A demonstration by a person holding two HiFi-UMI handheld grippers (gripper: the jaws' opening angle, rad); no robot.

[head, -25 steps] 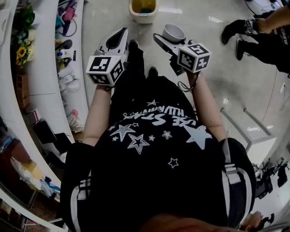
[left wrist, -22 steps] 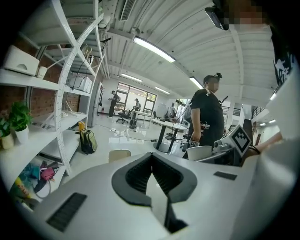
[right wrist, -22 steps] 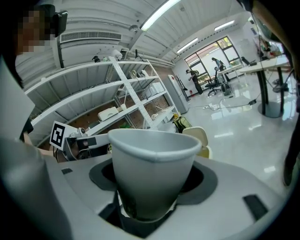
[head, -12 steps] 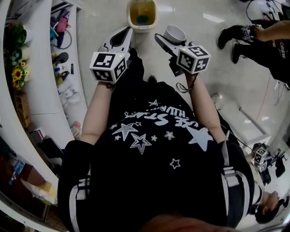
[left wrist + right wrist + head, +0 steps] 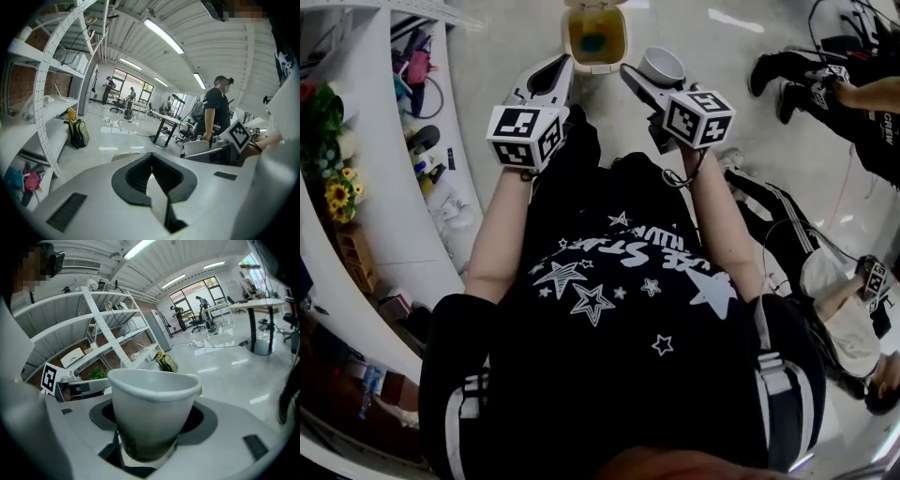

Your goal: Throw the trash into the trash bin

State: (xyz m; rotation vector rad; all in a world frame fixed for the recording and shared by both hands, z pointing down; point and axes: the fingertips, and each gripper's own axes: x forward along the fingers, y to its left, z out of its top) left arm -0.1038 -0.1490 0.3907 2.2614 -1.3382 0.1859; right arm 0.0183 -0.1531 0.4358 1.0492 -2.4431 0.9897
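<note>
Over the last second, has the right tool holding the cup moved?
Yes. In the head view the right tool, shut on the paper cup, has come nearer the trash bin on the floor, though it is not yet over it.

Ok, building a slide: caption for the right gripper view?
Right gripper clamping a white paper cup, white metal shelving behind.

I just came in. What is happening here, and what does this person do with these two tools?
A person holds a gripper in each hand. The right gripper is shut on a white paper cup, gripped at its lower part with the opening upward. The left gripper is shut and holds nothing. An open trash bin stands on the floor just ahead of both grippers. The cup is not yet over the bin, so the throw is not done. Other people are at the right.
</note>
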